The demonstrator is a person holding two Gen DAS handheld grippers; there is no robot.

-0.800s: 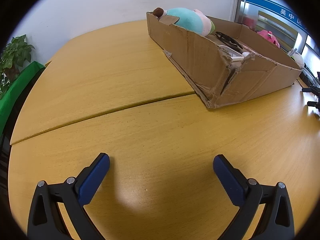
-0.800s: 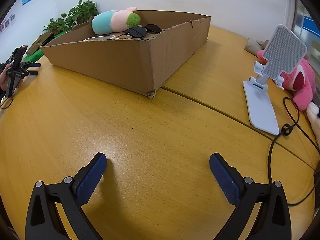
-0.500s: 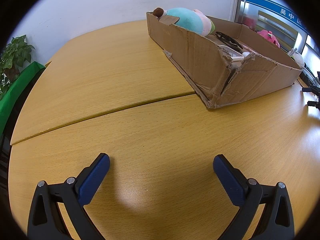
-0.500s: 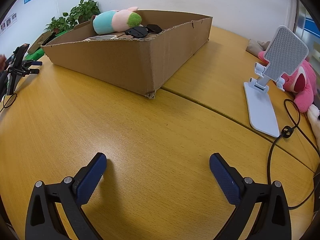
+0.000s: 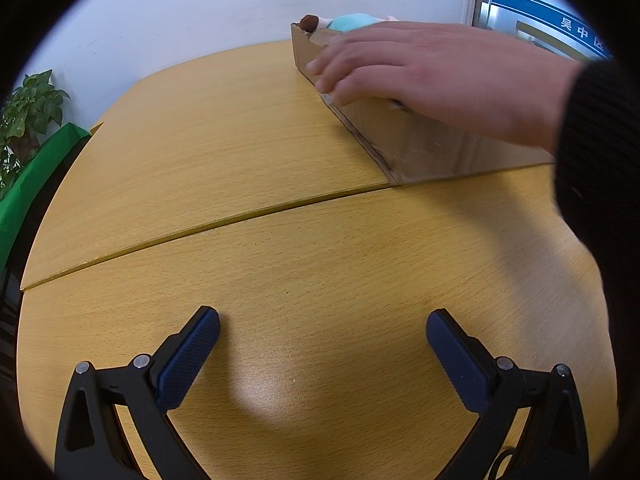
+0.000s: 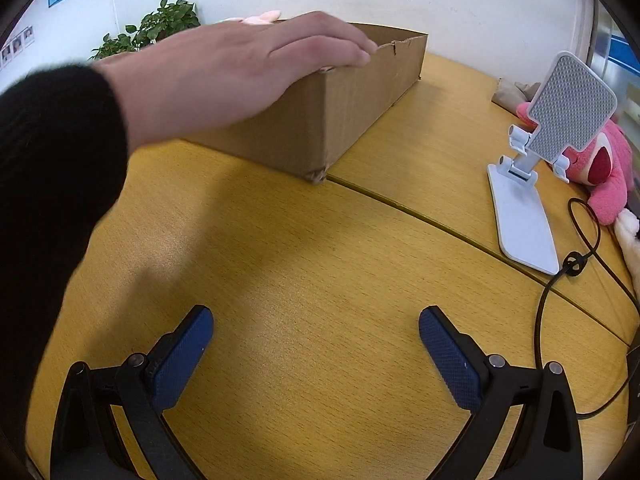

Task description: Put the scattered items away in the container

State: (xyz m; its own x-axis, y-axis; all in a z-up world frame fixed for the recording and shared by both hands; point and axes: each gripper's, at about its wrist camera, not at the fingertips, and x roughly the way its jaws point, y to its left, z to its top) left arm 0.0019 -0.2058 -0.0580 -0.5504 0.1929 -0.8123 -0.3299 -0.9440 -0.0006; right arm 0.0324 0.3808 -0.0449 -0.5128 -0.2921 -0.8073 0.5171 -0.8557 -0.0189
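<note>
A brown cardboard box (image 5: 420,144) stands on the yellow wooden table (image 5: 240,152); it also shows in the right wrist view (image 6: 320,120). A bare hand in a black sleeve (image 5: 420,68) reaches over the box and hides most of its contents; the same hand (image 6: 224,68) covers the box in the right wrist view. A teal plush (image 5: 352,22) peeks out at the box's far end. My left gripper (image 5: 322,344) is open and empty above the bare table. My right gripper (image 6: 316,340) is open and empty too.
A white phone stand (image 6: 540,152), a pink plush (image 6: 600,168) and a black cable (image 6: 568,264) lie at the right. A potted plant (image 6: 156,28) stands behind the box, and another plant (image 5: 24,116) at the table's left edge.
A hand in a black sleeve has come into both views and now reaches over the box. Both grippers stay open in place.
</note>
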